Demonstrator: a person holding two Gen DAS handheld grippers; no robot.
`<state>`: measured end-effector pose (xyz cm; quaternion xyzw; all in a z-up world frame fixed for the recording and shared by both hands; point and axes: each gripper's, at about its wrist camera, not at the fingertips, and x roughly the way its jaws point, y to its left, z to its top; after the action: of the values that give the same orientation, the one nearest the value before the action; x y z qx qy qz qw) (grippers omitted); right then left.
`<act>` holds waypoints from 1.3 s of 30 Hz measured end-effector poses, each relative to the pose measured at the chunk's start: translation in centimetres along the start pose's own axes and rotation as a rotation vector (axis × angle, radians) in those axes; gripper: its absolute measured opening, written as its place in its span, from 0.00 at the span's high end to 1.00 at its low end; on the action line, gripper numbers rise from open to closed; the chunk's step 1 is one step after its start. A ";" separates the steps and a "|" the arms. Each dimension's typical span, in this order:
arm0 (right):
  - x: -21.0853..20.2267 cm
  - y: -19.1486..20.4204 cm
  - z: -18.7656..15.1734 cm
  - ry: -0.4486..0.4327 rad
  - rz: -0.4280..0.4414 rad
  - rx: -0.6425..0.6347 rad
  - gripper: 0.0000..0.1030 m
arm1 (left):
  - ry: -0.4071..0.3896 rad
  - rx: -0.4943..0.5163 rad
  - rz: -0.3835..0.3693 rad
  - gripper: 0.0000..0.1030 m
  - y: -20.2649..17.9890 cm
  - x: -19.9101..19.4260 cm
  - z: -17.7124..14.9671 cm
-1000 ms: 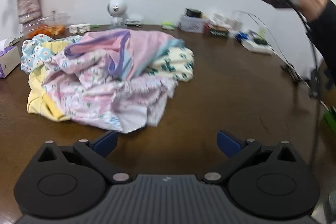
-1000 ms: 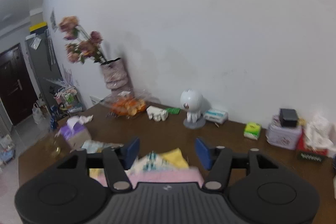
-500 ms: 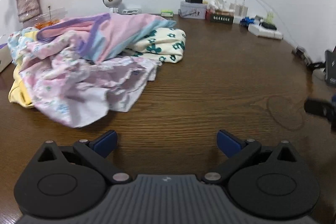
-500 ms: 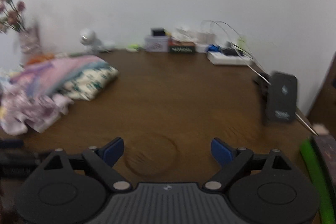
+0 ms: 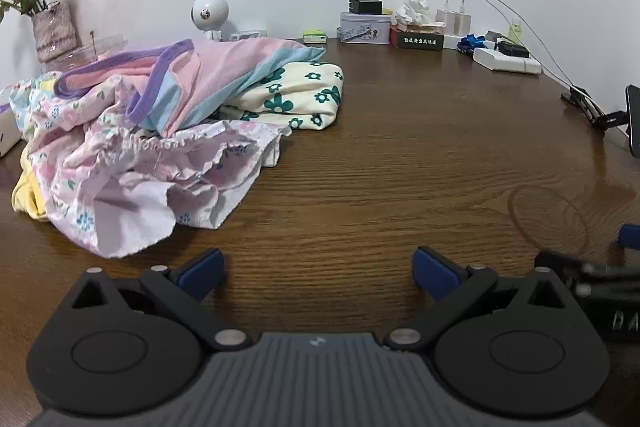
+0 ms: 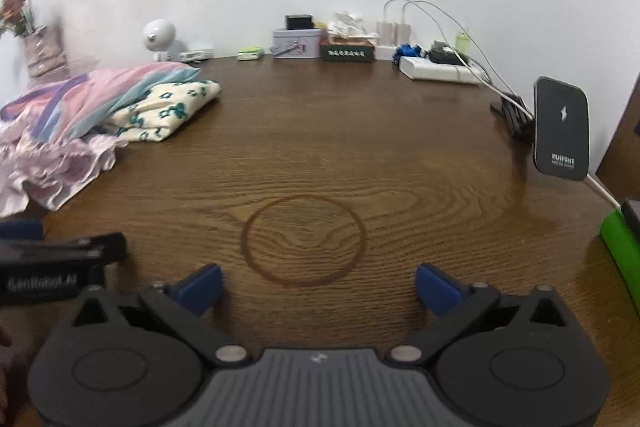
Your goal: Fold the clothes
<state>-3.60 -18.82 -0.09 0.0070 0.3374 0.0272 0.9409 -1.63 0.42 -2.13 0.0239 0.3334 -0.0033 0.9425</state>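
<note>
Approach step judged: nothing was gripped. Left gripper [image 5: 316, 269] was held agape; right gripper [image 6: 318, 287] was opening, empty. Rumpled pastel floral clothes pile [image 5: 152, 139] lay unfolded on brown wooden table [image 5: 400, 167]; next, one garment's edge needs pinching.

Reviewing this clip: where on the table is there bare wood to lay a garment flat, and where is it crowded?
Bare wood runs from the clothes pile rightward across the ring stain to the black charger stand, and forward to both grippers. Crowded: the back edge by the wall, with the tin box, power strip and cables, and the left side under the pile.
</note>
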 end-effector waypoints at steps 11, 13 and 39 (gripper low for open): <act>1.5 0.5 0.7 -0.004 -0.025 -0.003 0.00 | 0.010 0.018 -0.066 0.00 0.4 1.2 0.8; 1.8 0.5 0.7 -0.005 -0.017 0.002 0.00 | 0.009 0.019 -0.065 0.00 0.4 1.2 0.8; 2.4 1.0 0.7 -0.009 -0.006 -0.004 0.00 | 0.010 0.006 -0.060 0.00 0.3 1.2 0.9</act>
<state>-1.36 -17.65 -1.06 0.0045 0.3333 0.0252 0.9425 -0.10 0.70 -2.20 0.0168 0.3388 -0.0322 0.9401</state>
